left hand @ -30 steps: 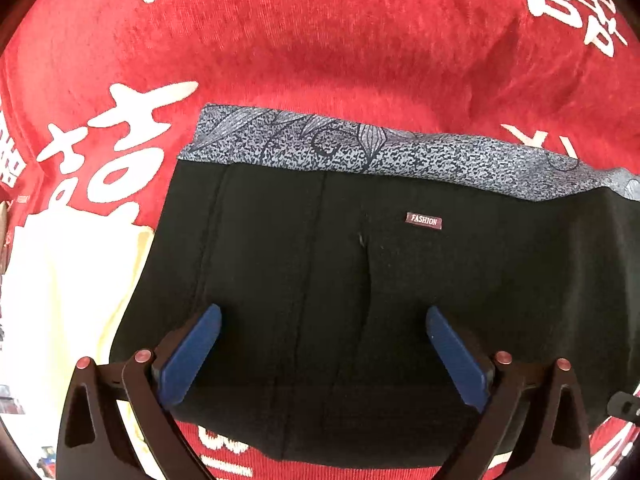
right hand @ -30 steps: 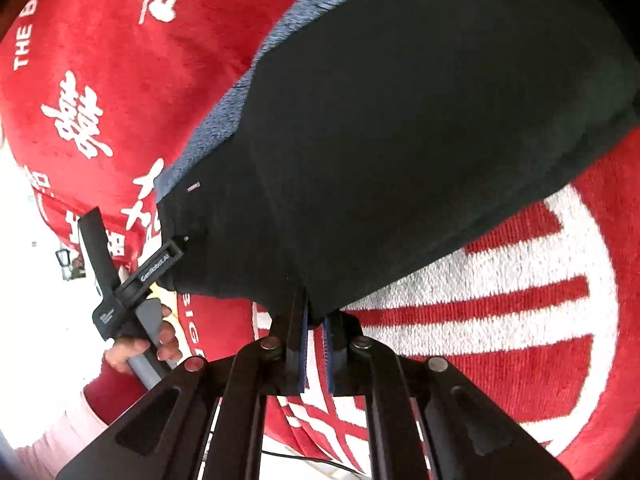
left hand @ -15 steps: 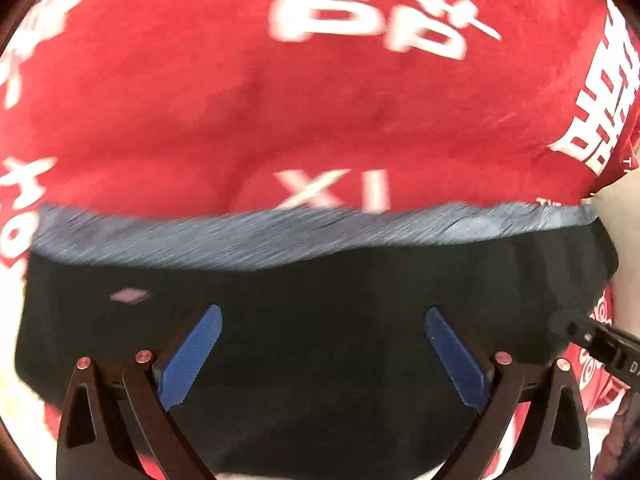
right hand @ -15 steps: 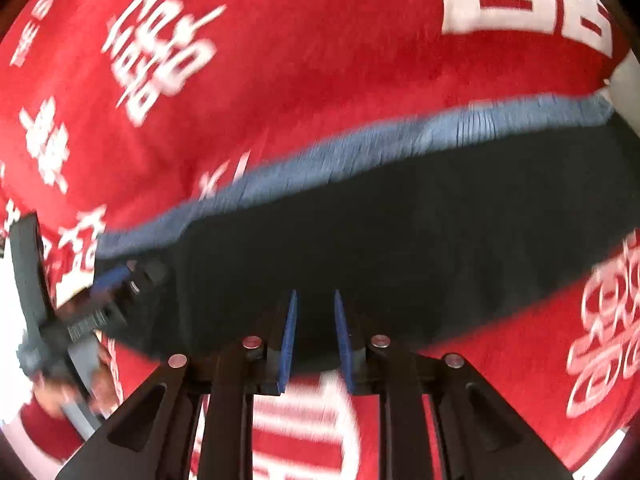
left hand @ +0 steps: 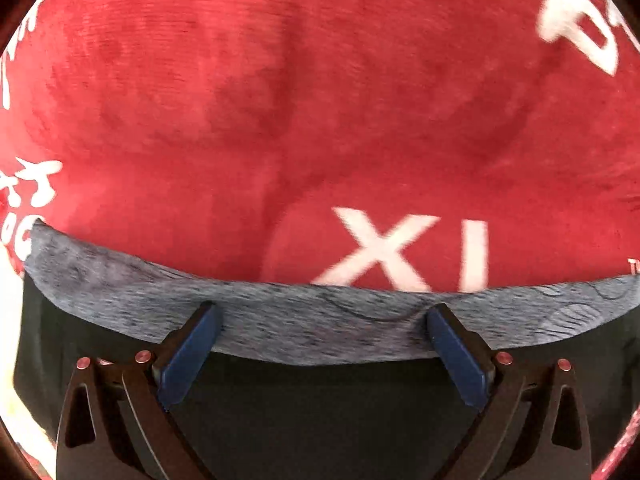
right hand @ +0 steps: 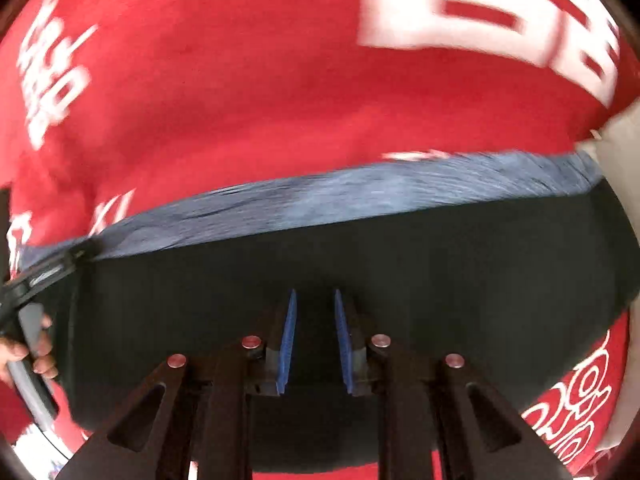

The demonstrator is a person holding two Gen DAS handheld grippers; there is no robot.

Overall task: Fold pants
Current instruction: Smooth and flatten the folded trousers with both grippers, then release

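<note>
Now the black pants lie flat on the red blanket, grey patterned waistband along their far edge. Above them, the left tongs gape wide over the waistband, gripping nothing. The right tongs stand slightly parted over the black cloth, pads clear of it, having just opened.

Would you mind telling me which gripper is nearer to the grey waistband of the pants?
Left. The left gripper stands open with its tips over the waistband. The right gripper, slightly open, hovers over the black fabric, short of the waistband.
</note>
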